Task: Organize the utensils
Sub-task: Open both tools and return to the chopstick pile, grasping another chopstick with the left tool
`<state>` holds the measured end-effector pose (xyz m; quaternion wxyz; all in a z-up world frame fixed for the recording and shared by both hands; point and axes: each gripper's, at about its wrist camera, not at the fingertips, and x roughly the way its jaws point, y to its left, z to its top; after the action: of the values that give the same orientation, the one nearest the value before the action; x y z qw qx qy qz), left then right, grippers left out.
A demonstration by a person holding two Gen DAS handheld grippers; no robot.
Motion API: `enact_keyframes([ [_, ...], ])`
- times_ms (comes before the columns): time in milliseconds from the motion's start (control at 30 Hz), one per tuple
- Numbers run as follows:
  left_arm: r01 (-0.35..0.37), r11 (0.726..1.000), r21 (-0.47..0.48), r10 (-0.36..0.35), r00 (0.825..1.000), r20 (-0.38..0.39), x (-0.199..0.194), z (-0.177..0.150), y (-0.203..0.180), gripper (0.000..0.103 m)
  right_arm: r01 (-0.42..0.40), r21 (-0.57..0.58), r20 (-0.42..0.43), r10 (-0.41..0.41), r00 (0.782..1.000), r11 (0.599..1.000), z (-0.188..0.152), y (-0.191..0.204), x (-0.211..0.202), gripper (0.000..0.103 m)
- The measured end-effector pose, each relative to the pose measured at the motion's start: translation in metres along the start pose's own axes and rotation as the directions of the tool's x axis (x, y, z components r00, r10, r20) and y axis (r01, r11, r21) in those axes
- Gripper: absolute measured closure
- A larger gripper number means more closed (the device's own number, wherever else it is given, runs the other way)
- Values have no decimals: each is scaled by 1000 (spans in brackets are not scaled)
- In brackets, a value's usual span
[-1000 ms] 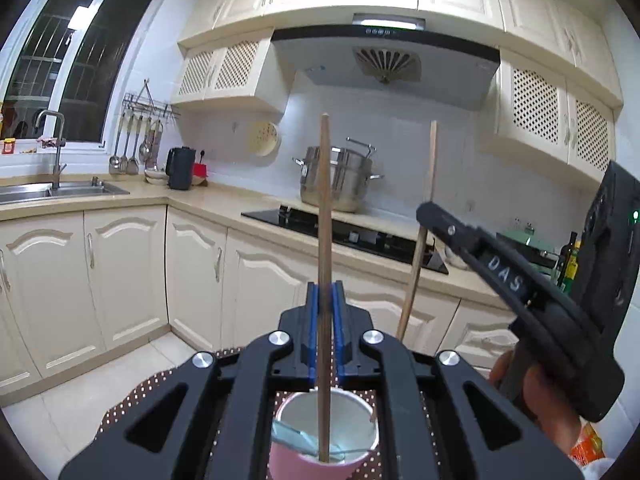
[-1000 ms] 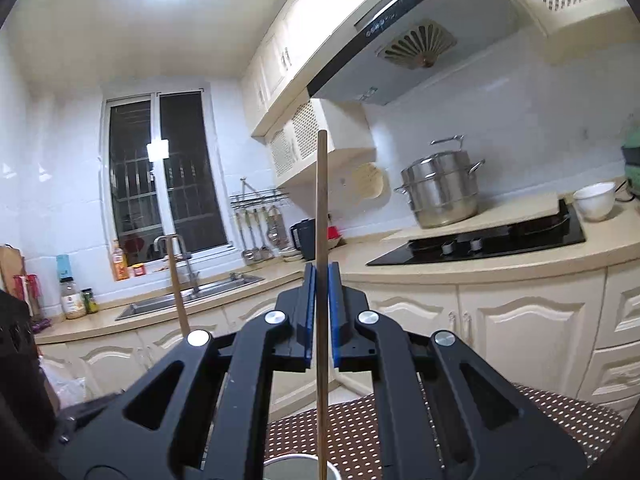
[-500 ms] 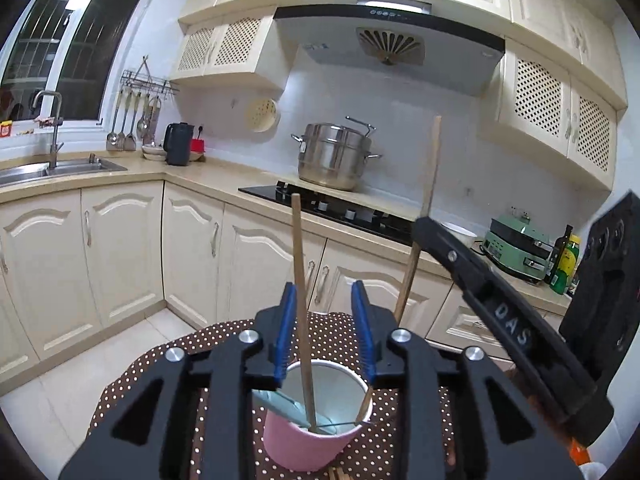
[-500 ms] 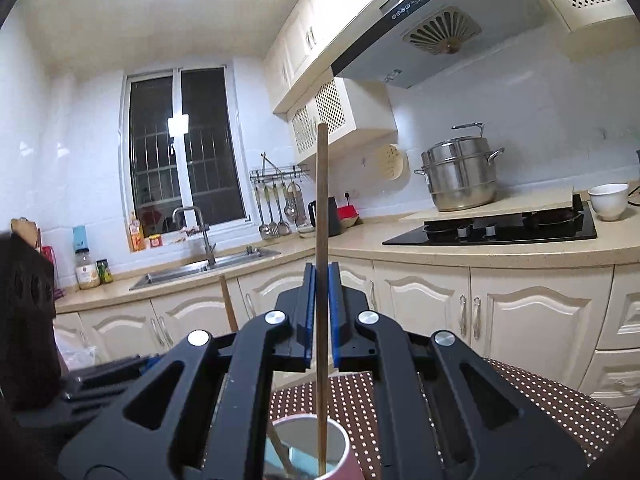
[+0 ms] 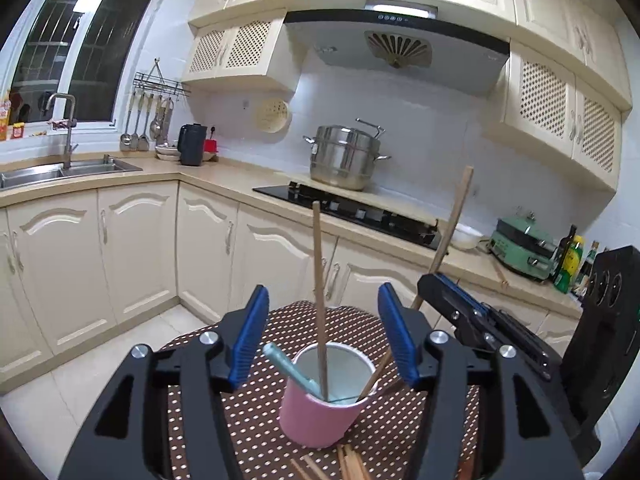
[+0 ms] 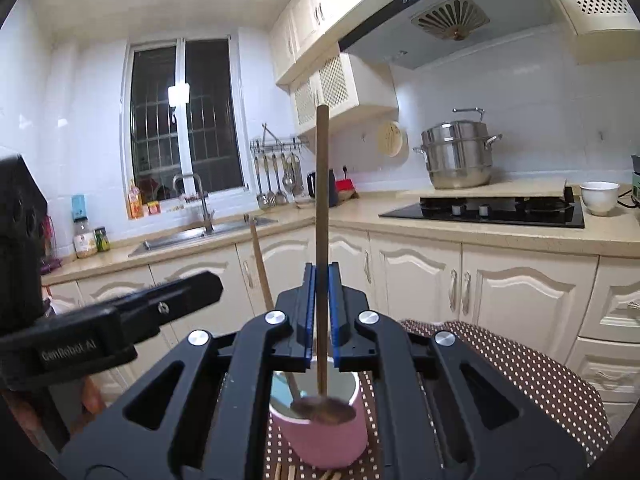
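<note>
Since a second ago the left gripper (image 5: 322,340) has let go of its wooden utensil (image 5: 319,280), which now stands free in the pink cup (image 5: 320,416); its blue-padded jaws are opening, well apart on either side of it. The right gripper (image 6: 320,312) pinches a wooden spoon (image 6: 321,216) upright, its bowl just above the cup's rim. The cup stands on the dotted tablecloth (image 5: 240,420), with loose chopsticks (image 5: 348,464) at its near edge.

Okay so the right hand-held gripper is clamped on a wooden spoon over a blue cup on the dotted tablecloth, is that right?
Not quite: the cup is pink, not blue, as the right wrist view shows. The rest holds: the right hand-held gripper is clamped on the wooden spoon, whose bowl hangs at the cup's mouth, and the cup stands on the dotted tablecloth.
</note>
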<state>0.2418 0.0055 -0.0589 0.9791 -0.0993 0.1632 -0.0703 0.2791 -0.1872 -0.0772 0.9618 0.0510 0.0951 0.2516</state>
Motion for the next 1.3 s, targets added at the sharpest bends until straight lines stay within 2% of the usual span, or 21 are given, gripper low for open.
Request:
enact_keyframes([
  [200,-28,1000,6,28,999,-37,-9,-5,5,45,42,2,-40,-42,998,999,-5,8,-6,95],
  [233,-29,1000,3,29,999,-42,-11,-6,6,45,49,0,-42,-49,998,999,-5,9,-8,93],
  [267,-29,1000,-1,29,998,-47,-13,-7,8,44,55,0,-43,-55,998,998,-6,10,-11,89],
  [333,-29,1000,-6,28,998,-58,-18,-8,9,44,60,10,-35,-59,998,998,-5,12,-17,65],
  [367,-31,999,-6,31,998,-61,-20,-8,10,44,62,10,-20,-62,998,998,-5,14,-22,59],
  [500,-27,1000,-6,26,996,-85,-32,-10,11,44,79,5,-1,-79,997,997,1,18,-37,57],
  [633,-1,1000,-20,-2,990,-143,-38,-17,11,43,102,17,13,-102,995,995,4,15,-54,51],
  [733,4,1000,-27,-10,980,-197,-36,-27,9,41,130,37,15,-131,991,991,3,7,-69,49],
  [800,4,1000,-20,-9,967,-254,-31,-36,6,41,148,55,0,-148,989,987,0,1,-76,49],
  [867,8,1000,-11,-11,951,-310,-26,-45,2,41,169,64,-13,-169,986,983,-3,-4,-82,49],
  [967,8,1000,28,5,901,-433,-11,-64,-7,41,194,83,-60,-189,980,978,-13,-14,-90,49],
  [1000,7,999,41,13,886,-463,-7,-69,-9,41,203,91,-100,-194,976,975,-18,-18,-91,47],
  [1067,14,998,60,20,848,-530,4,-81,-12,41,209,116,-176,-186,967,971,-27,-27,-90,45],
  [1167,17,998,56,22,774,-633,20,-103,-13,42,222,127,-267,-182,946,967,-41,-35,-87,45],
  [1233,7,999,50,27,752,-659,25,-112,-10,42,225,139,-326,-170,930,964,-52,-40,-84,45],
  [1300,-1,998,57,39,730,-683,32,-118,-9,53,226,160,-354,-157,922,961,-62,-45,-85,45],
])
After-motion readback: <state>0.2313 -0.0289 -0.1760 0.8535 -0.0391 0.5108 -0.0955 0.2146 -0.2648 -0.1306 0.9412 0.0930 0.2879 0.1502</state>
